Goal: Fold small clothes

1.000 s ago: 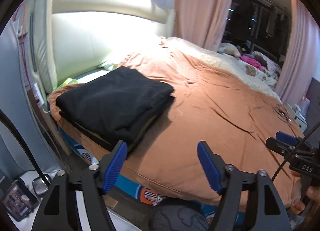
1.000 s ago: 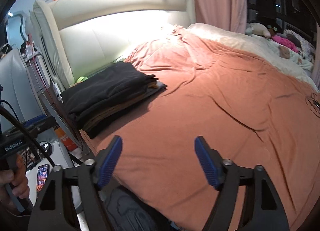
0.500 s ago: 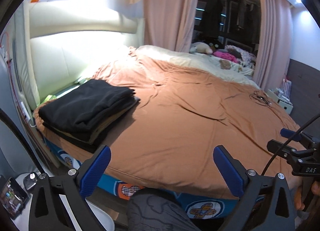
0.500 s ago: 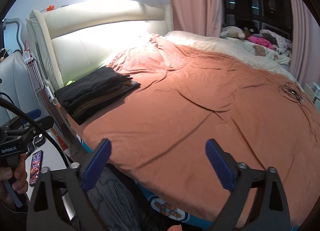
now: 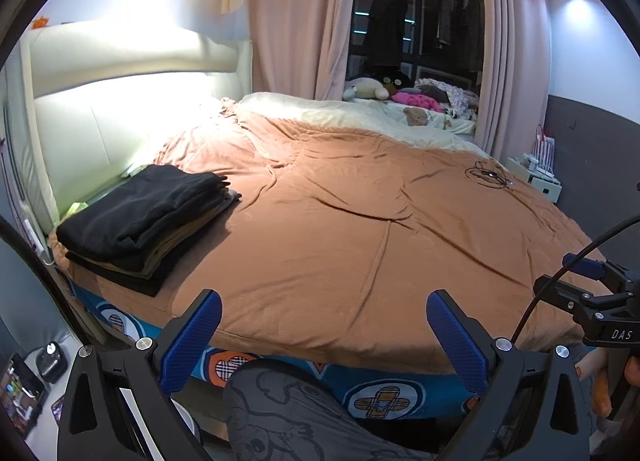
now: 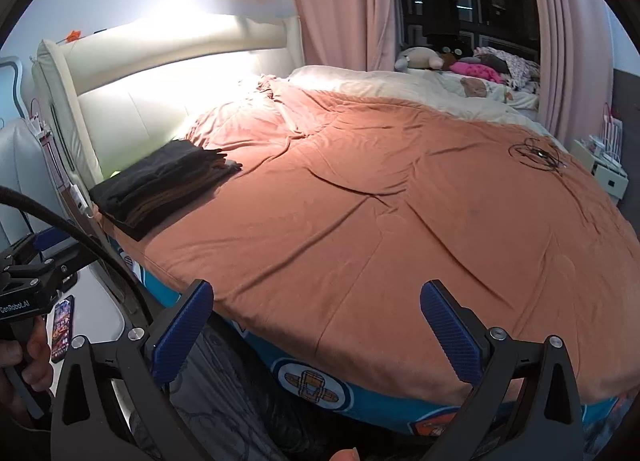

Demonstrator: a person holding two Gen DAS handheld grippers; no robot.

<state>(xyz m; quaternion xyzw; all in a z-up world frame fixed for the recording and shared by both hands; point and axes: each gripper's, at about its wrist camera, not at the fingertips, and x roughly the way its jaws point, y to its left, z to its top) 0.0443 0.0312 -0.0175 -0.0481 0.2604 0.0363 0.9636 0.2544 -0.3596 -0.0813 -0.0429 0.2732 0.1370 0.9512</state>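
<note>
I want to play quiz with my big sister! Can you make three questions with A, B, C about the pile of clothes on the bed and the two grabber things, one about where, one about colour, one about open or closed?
1. Where is the stack of folded clothes?
A. In the middle of the bed
B. At the bed's corner beside the headboard
C. On the floor

2. What colour is the top garment of the stack?
A. Black
B. Pink
C. White

3. How are the left gripper and the right gripper?
A. Both shut on cloth
B. One open, one shut
C. Both open and holding nothing

Answers:
1. B, the stack lies near the edge of the brown blanket, close to the headboard.
2. A, the top layer is black, with tan layers under it.
3. C, each pair of blue fingers stands wide apart with only the bed behind.
</note>
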